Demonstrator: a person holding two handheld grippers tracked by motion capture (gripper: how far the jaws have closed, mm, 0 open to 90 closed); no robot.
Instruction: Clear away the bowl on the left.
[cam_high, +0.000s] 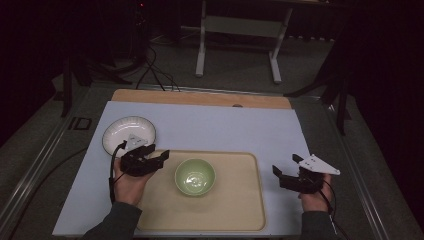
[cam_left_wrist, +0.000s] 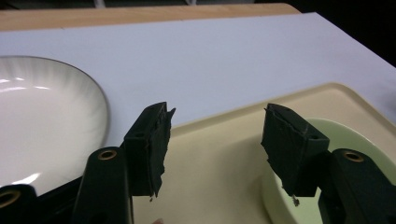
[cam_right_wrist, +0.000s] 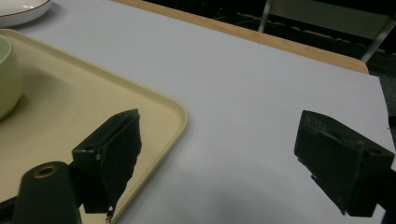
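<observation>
Dark room, wooden table (cam_high: 200, 97) covered by a pale blue mat (cam_high: 225, 130). White plate (cam_high: 128, 132) at the mat's 10 o'clock. Left gripper (cam_high: 159, 156) just below the plate, over the tray's (cam_high: 240, 210) near-left corner, jaws wide, holding nothing. Green bowl (cam_high: 195, 176) sits mid-tray, at 3 o'clock from the left gripper. Right gripper (cam_high: 285, 167) at 3 o'clock off the tray, over the mat, jaws wide, empty.

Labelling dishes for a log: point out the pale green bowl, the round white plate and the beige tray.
Pale green bowl (cam_high: 195, 176), high view, inner bottom.
Round white plate (cam_high: 125, 131), high view, centre.
Beige tray (cam_high: 240, 200), high view, bare floor.
</observation>
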